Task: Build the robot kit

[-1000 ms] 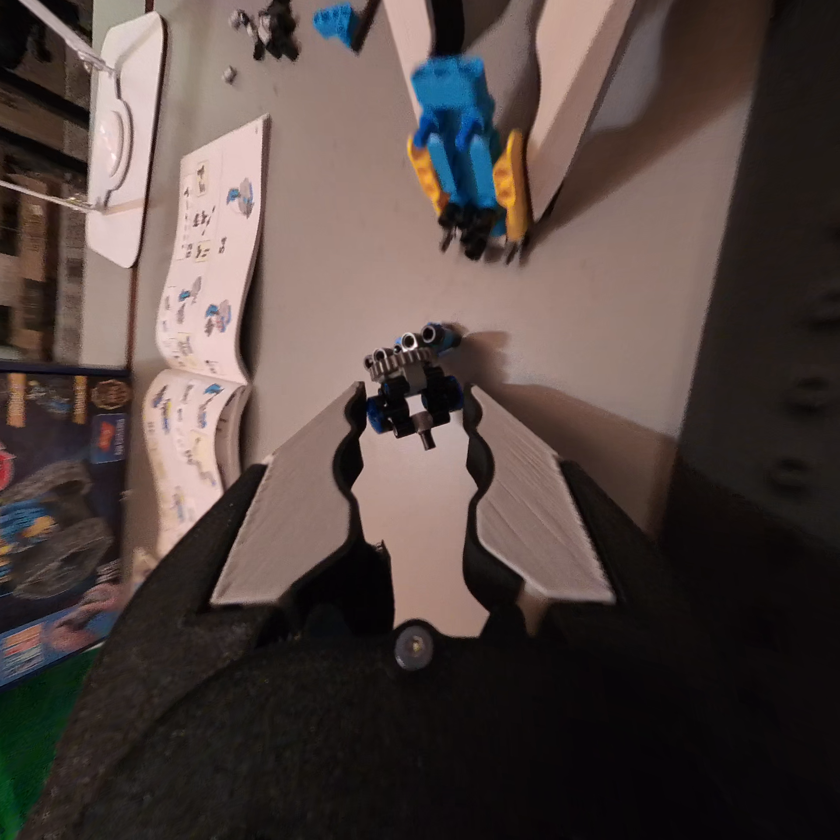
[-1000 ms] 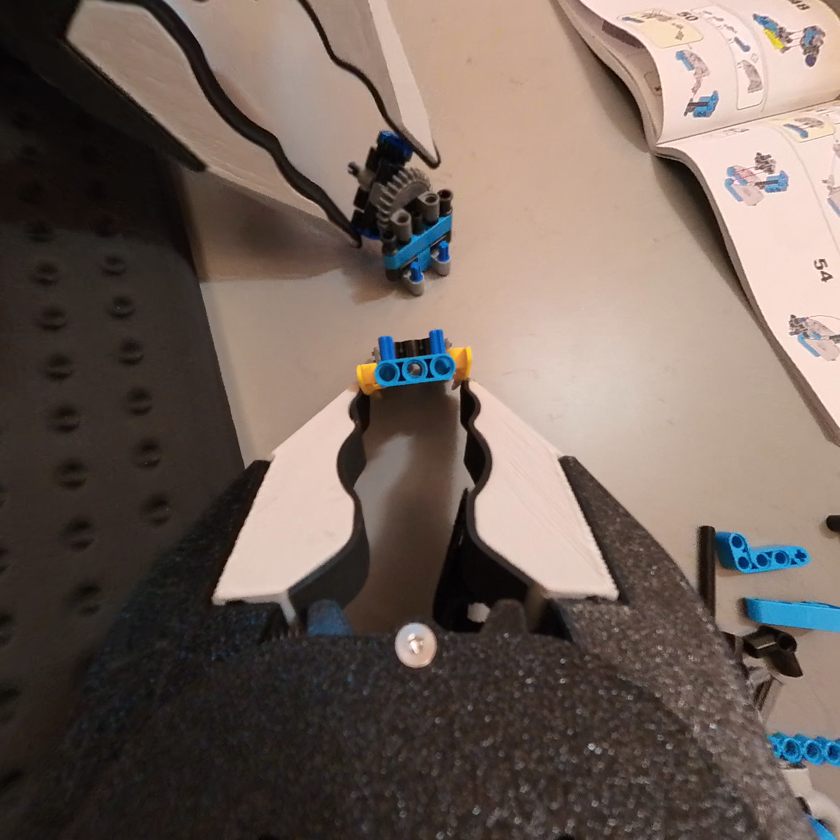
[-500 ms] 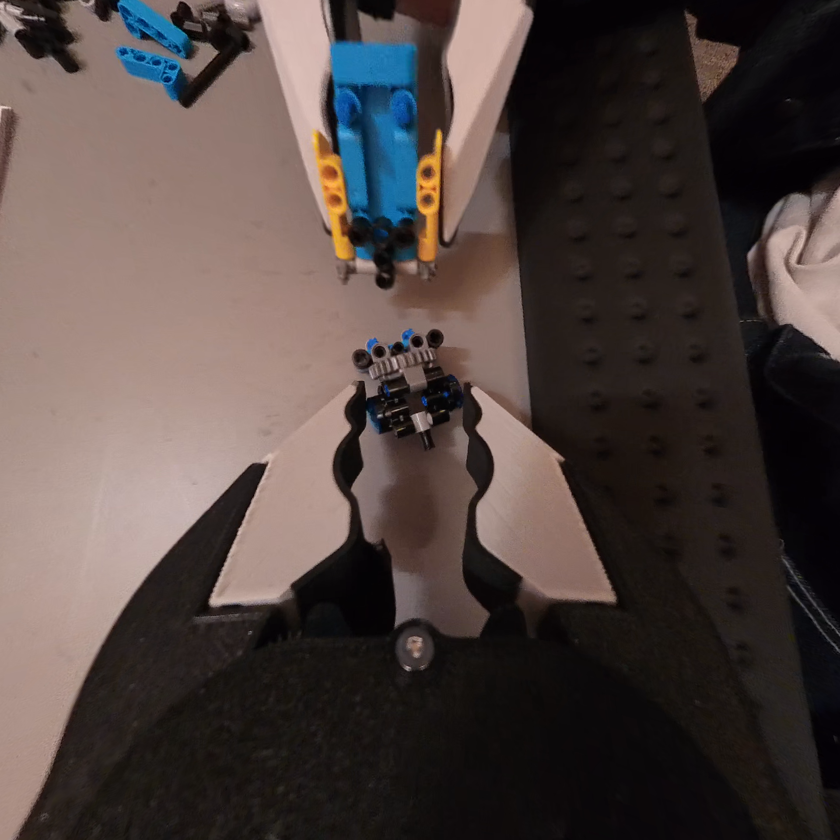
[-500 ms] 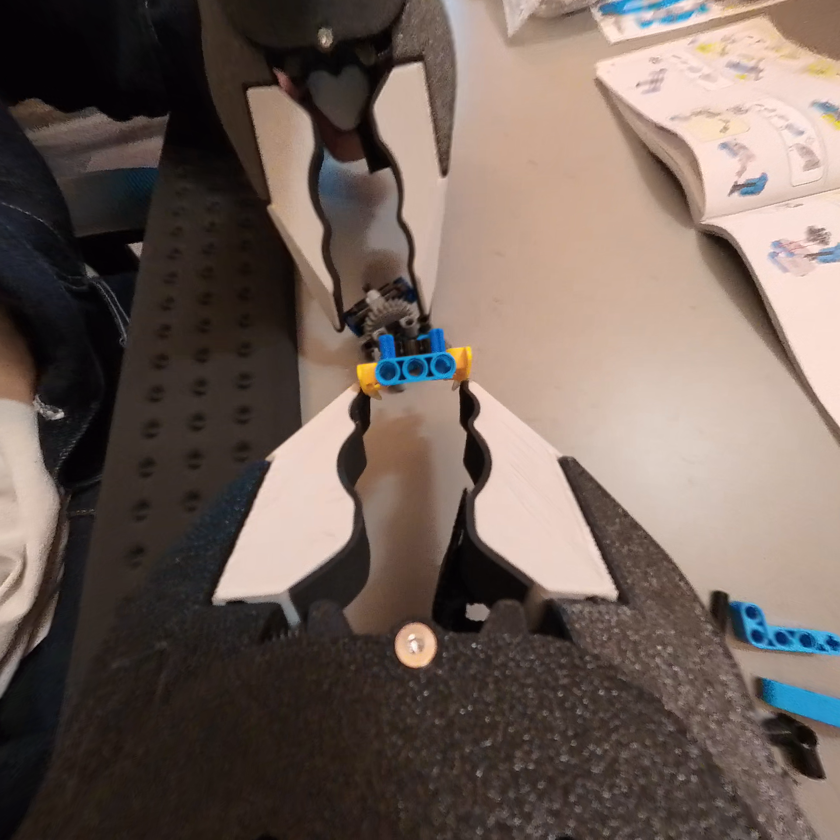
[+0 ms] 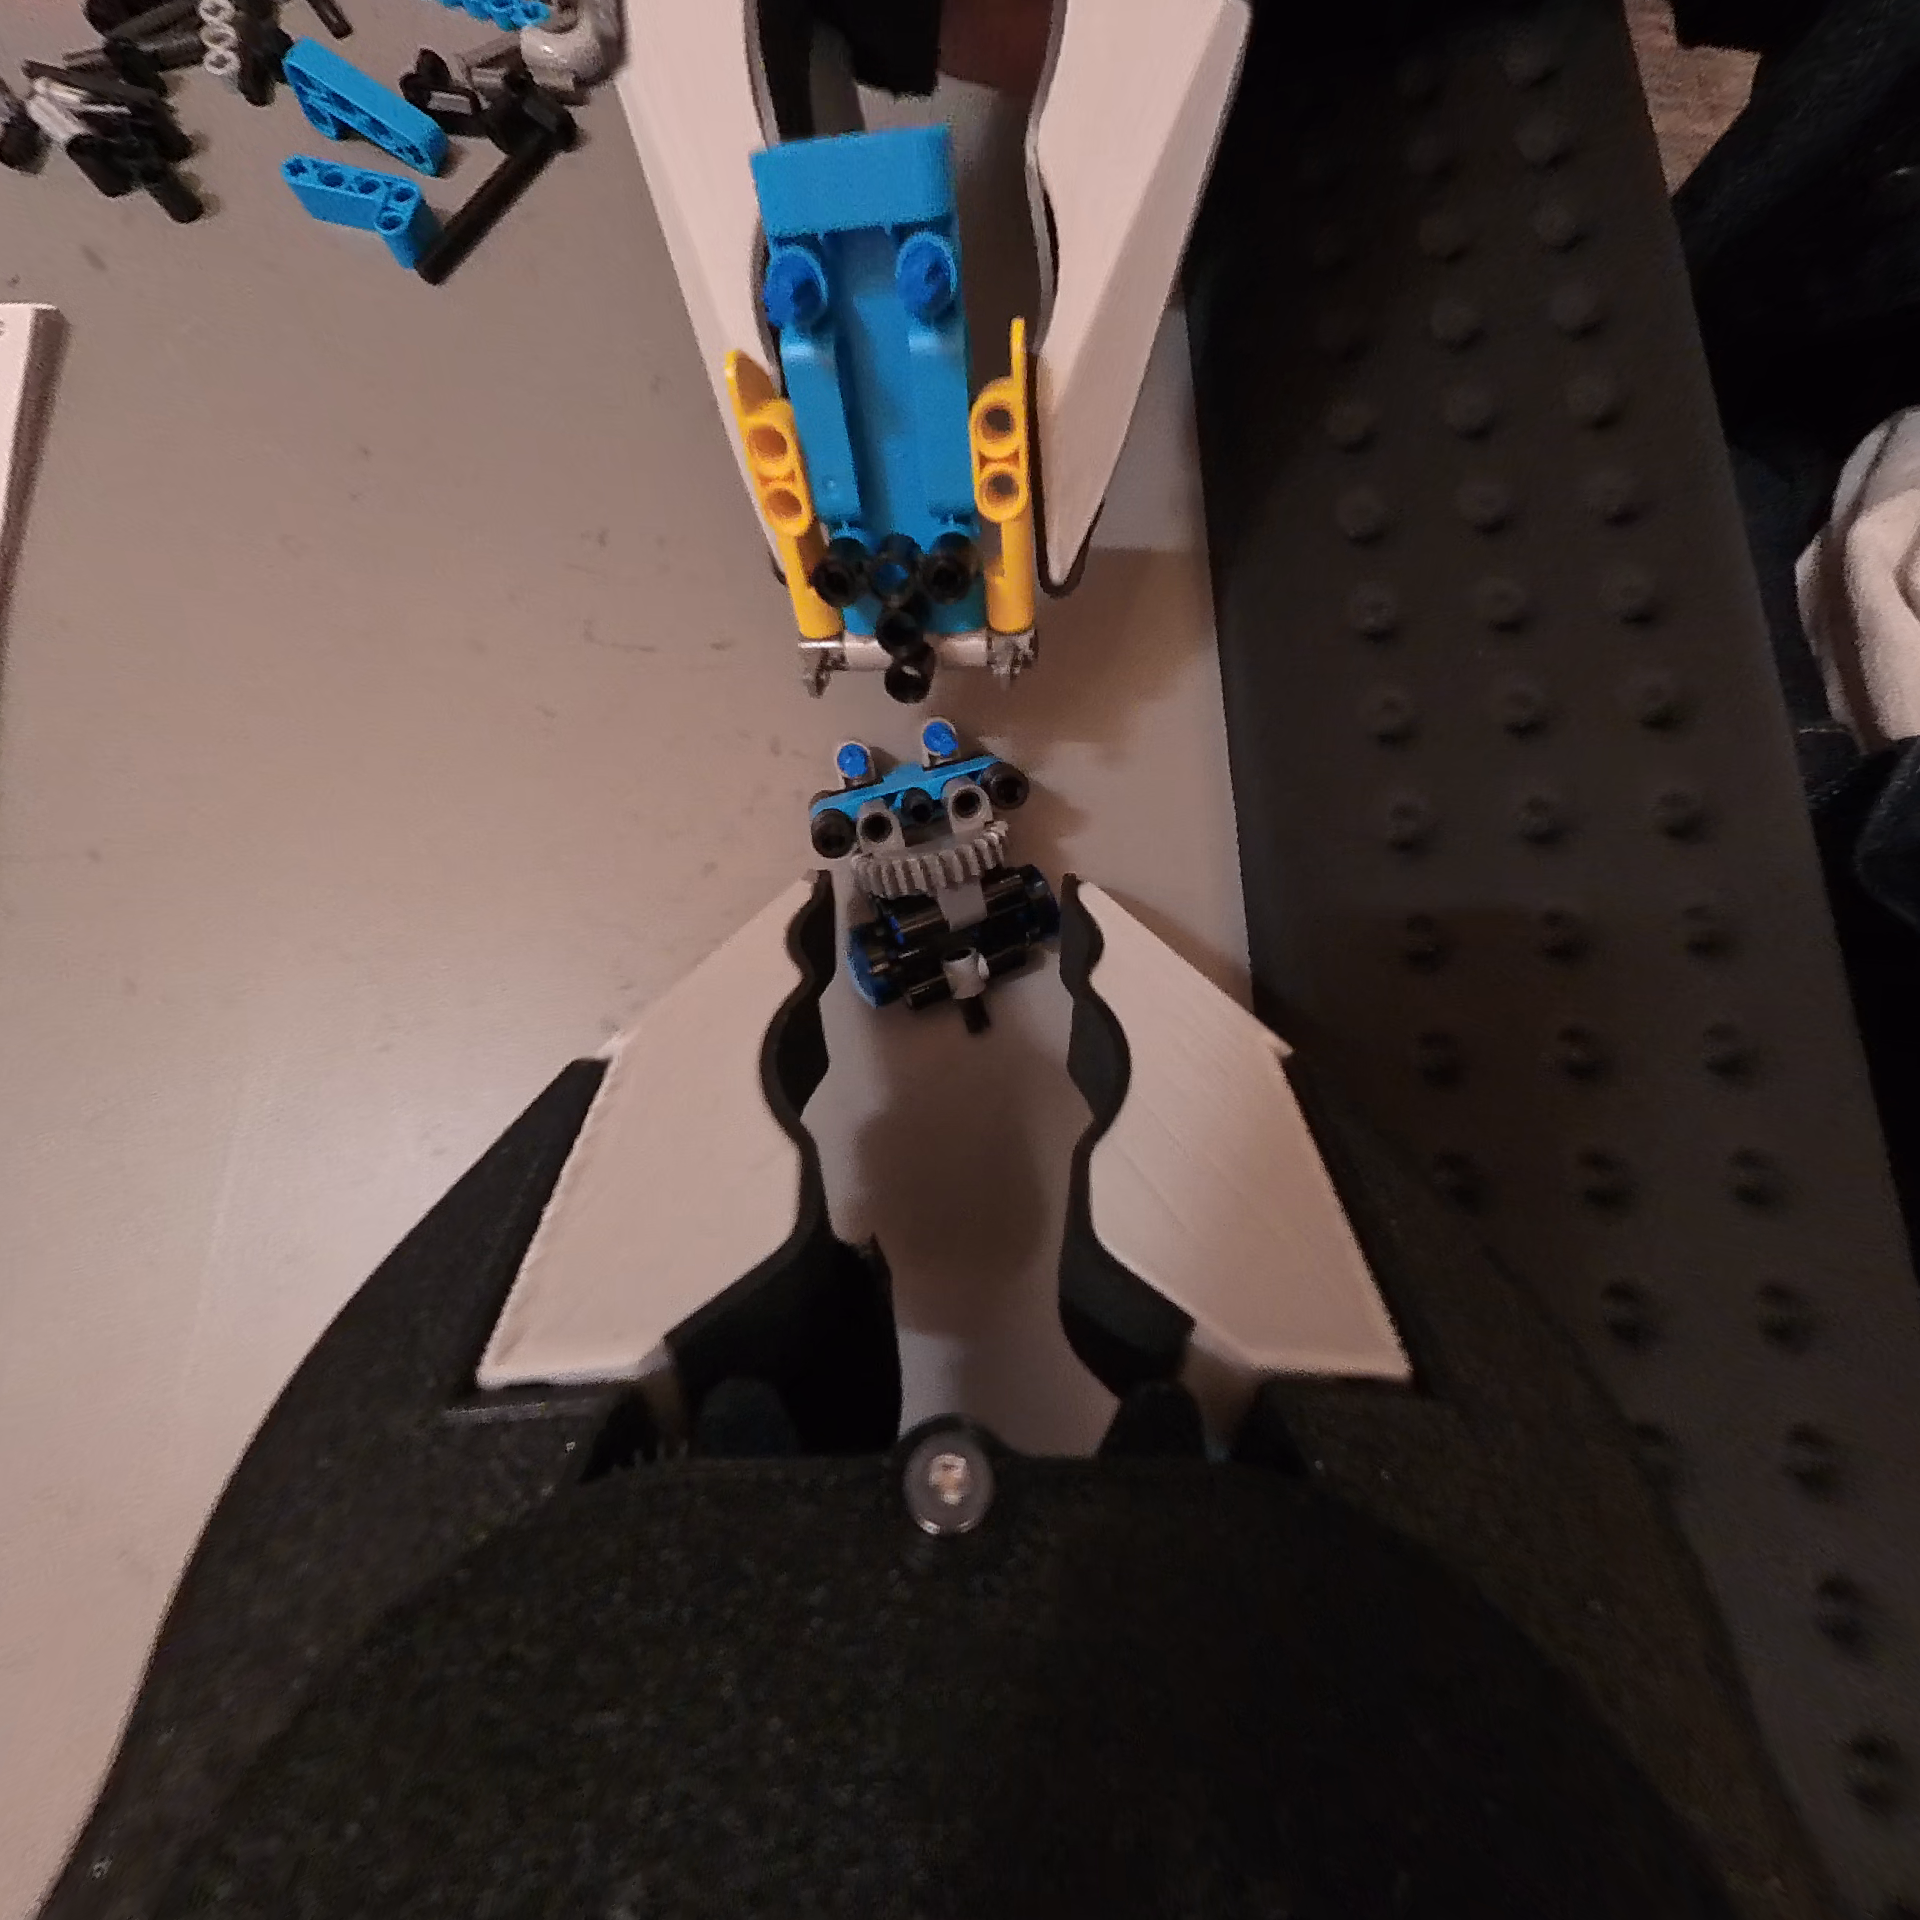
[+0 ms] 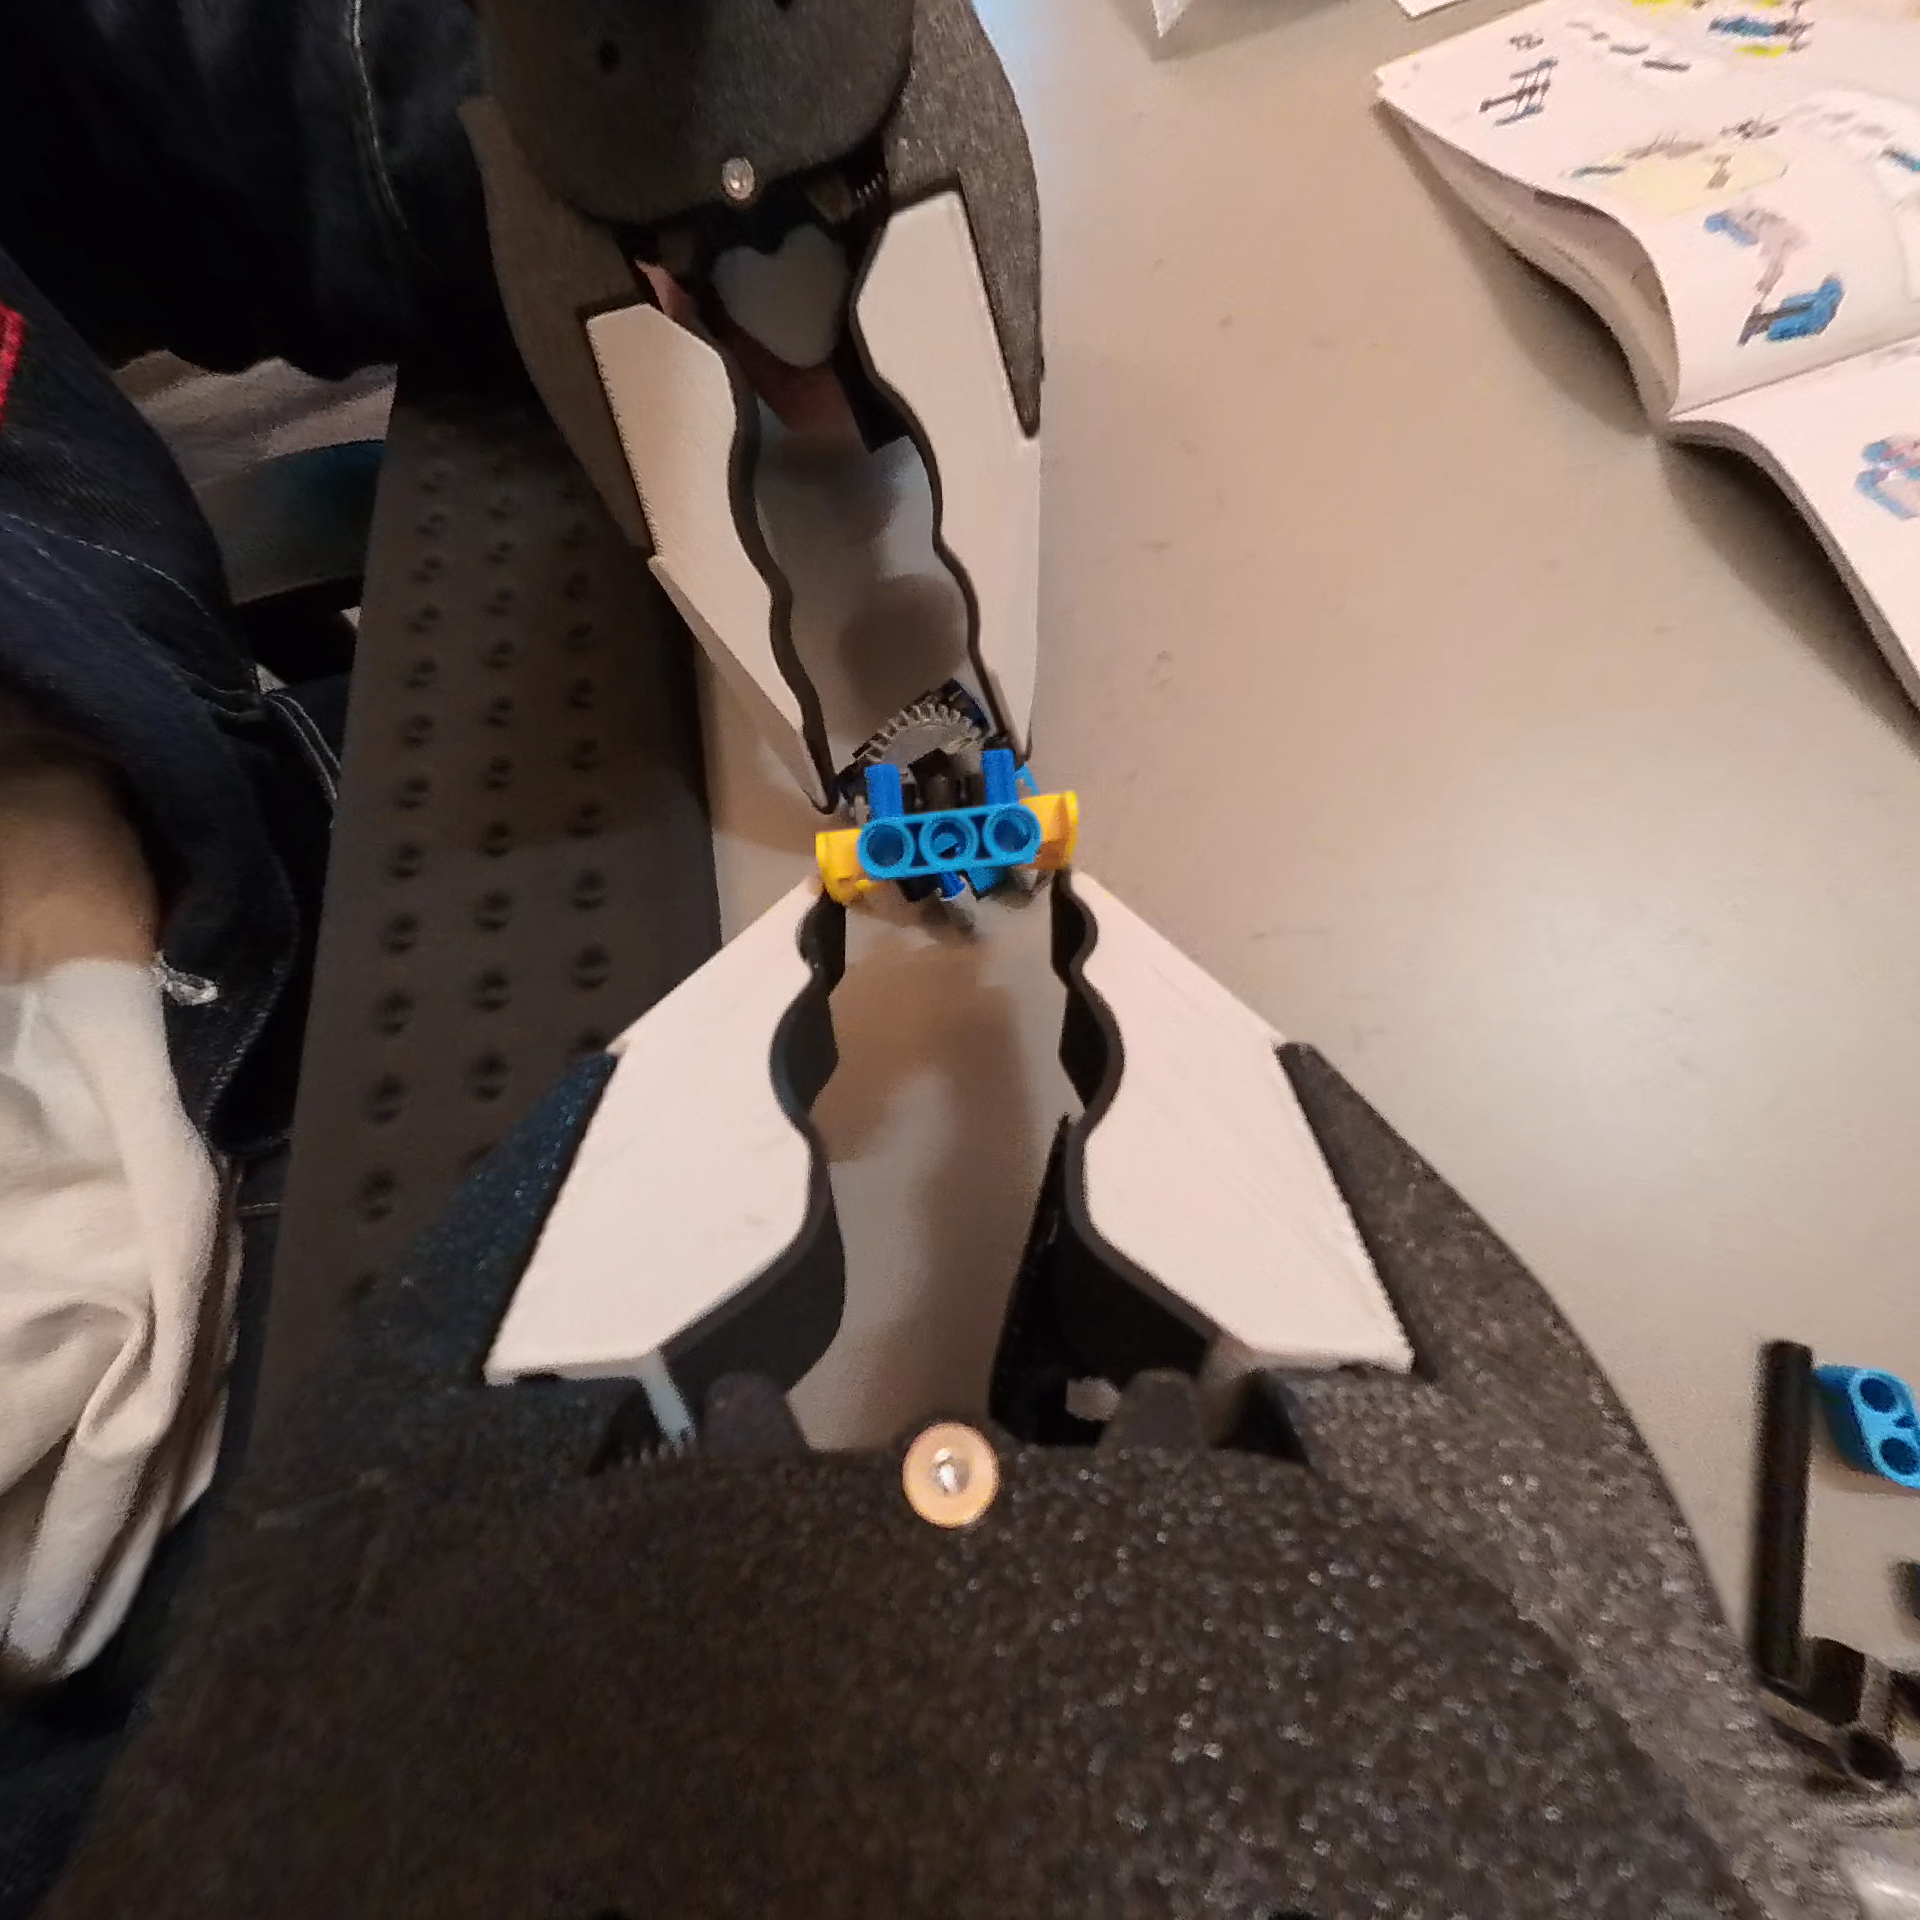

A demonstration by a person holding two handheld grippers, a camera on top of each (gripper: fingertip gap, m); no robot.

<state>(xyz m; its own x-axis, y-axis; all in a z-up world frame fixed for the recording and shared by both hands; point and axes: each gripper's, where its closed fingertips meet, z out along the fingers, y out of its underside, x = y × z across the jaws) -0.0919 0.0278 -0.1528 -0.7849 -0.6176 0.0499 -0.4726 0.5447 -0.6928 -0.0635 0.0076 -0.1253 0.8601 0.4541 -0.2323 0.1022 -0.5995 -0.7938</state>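
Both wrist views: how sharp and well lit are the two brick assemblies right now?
Left wrist view: gear assembly sharp, its shadow cast back between the tool's fingers; blue-and-yellow assembly slightly soft; edges bowed by the wide lens. Right wrist view: blue-and-yellow assembly sharp, instruction booklet blurred, dim warm light.

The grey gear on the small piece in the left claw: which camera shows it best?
The left wrist view. There the grey gear faces the camera, teeth clear, just past the left claw. In the right wrist view the gear is half hidden behind the blue and yellow piece.
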